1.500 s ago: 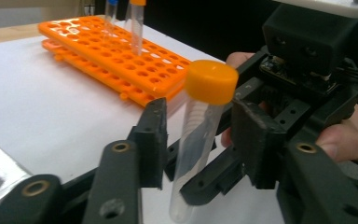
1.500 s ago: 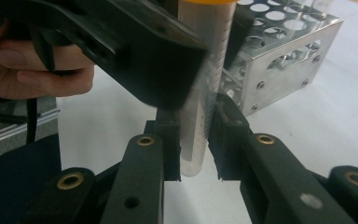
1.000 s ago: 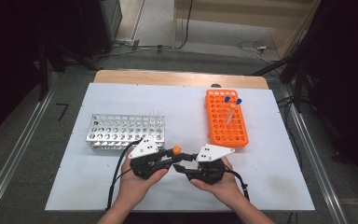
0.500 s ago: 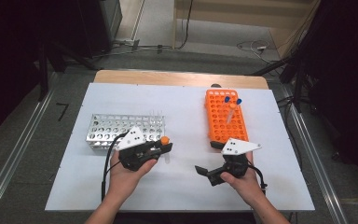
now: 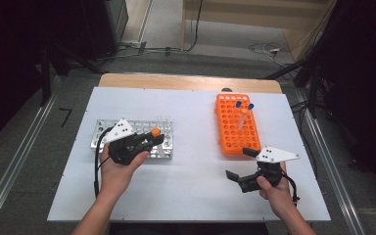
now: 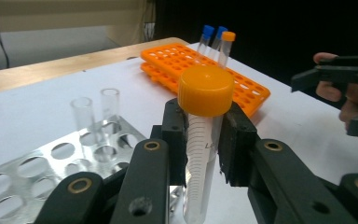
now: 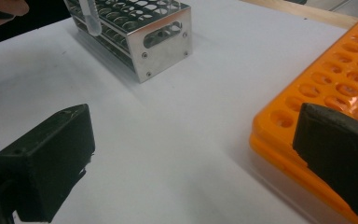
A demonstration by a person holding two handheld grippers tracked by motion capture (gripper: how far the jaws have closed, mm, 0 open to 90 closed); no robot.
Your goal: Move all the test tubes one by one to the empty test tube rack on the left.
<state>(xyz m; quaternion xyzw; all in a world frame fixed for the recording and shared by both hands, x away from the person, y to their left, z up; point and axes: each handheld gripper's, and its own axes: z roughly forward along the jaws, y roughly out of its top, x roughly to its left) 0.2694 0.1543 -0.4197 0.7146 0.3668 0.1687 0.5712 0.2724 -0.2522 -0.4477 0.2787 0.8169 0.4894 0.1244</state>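
My left gripper (image 5: 152,139) is shut on a clear tube with an orange cap (image 5: 155,131), held over the front right part of the metal rack (image 5: 168,148). In the left gripper view the jaws clamp that tube (image 6: 205,86) just under its cap. My right gripper (image 5: 240,164) stands open near the front end of the orange rack (image 5: 231,128). Its jaws have just been opening, and nothing is between them. In the right gripper view its gripper (image 7: 191,158) spans bare table, with the orange rack (image 7: 335,88) at the right.
The orange rack holds two blue-capped tubes (image 5: 244,105) and one orange-capped tube (image 6: 227,44). Two uncapped clear tubes (image 6: 95,109) stand in the metal rack (image 6: 37,163). The white tabletop (image 5: 196,191) ends at a wooden strip (image 5: 186,82) at the back.
The two grippers were close together at mid-table. The left has drawn away leftward over the metal rack with the tube. The right has moved right, its jaws now wide apart.
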